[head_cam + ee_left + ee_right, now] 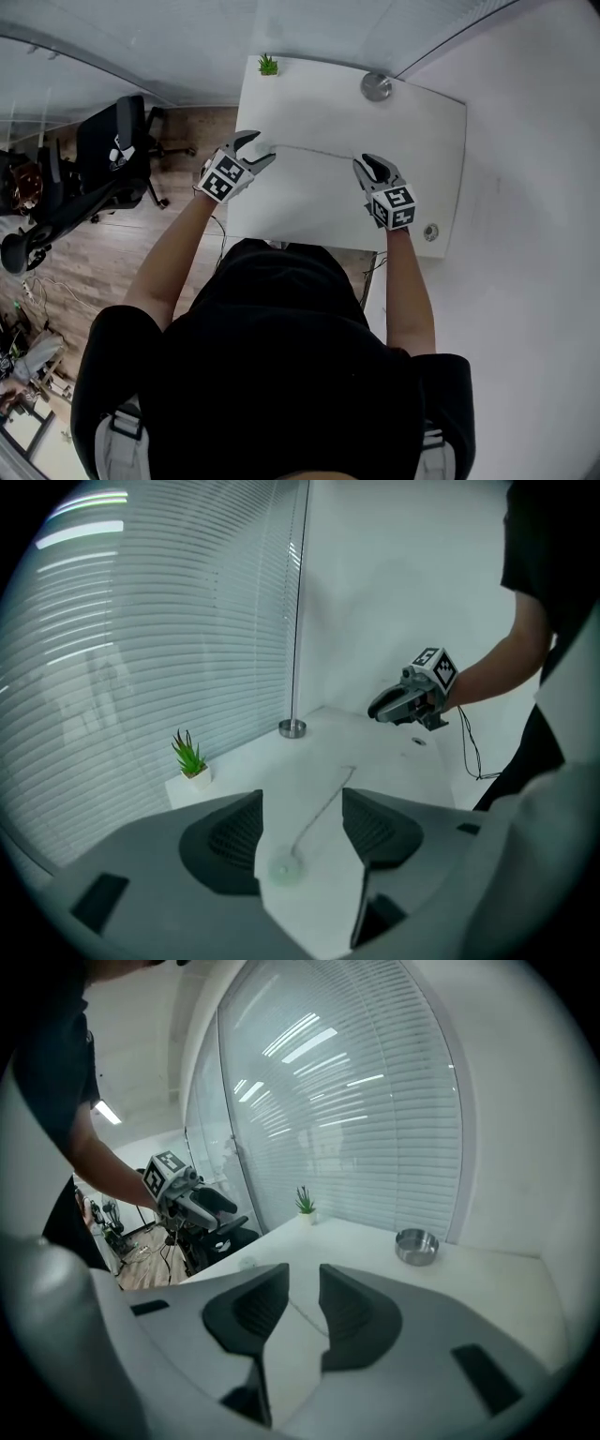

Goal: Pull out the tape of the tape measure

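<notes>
Tape measure (pixel 265 147): small round pale case; I see it lying on the white table, directly below the left gripper's tips
Tape (pixel 314 151): thin strip drawn out flat across the table from the case toward the right side; in the left gripper view its far end rests on the surface, apart from the other gripper
Left gripper (pixel 302 799): released, jaws wide apart with nothing between the pads; I have it hanging above the case, clear of the table
Right gripper (pixel 305 1274): released, only a narrow gap between the jaws and nothing pinched; the strip shows through the gap, down on the table
Table (pixel 412 141): white, set against the blinds and a white wall
Metal dish (pixel 376 86): round, at the far edge near the blinds
Plant (pixel 268 65): small green one in a white pot, far left corner
Office chair (pixel 112 159): black, on the wooden floor to my left
</notes>
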{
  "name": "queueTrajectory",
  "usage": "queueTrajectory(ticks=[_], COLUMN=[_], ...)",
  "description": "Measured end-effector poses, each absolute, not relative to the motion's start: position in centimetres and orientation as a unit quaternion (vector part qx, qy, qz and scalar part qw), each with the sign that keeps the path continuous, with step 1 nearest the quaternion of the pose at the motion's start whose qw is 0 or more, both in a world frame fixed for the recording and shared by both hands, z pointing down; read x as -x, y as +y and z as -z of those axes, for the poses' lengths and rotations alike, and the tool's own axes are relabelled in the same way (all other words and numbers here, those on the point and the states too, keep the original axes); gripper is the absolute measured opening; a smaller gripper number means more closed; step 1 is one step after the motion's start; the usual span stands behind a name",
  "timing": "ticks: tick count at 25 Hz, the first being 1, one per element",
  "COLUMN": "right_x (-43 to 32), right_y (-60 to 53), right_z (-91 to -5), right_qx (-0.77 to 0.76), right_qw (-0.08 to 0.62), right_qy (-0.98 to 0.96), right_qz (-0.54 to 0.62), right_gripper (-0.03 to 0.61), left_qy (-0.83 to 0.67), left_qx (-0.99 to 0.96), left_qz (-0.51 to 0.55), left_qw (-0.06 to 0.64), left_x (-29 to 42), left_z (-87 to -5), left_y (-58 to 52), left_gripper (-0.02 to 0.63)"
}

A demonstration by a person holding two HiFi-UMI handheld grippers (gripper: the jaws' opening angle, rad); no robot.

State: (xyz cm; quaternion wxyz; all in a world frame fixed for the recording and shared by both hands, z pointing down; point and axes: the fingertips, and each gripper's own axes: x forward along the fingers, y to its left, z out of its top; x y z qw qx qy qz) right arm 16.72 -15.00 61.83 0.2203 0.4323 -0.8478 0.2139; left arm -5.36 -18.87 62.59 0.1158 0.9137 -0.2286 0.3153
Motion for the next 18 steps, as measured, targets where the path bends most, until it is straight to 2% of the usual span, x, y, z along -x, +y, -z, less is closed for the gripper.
queueTrajectory(ticks=[9,18], right_x=[-12.9,-10.4], right_y=[-13.0,-11.0], right_z=[-55.0,-48.3], right_qx=[-0.436,-0.453], right_qw=[0.164,0.092], right_qy=[-0.869,-0.88], right_qz=[-0.166,-0.113], right_gripper=[0.11,0.021], left_qy=[-0.231,-0.233], left_qx=[-0.937,-0.953], left_qz=[-0.248,-0.184], left_qw=[0.088,0.067], left_x=[4.3,2.8], left_z=[-55.7,-49.7], left_y=[-16.5,-14.6], left_gripper=[0.245,0.204])
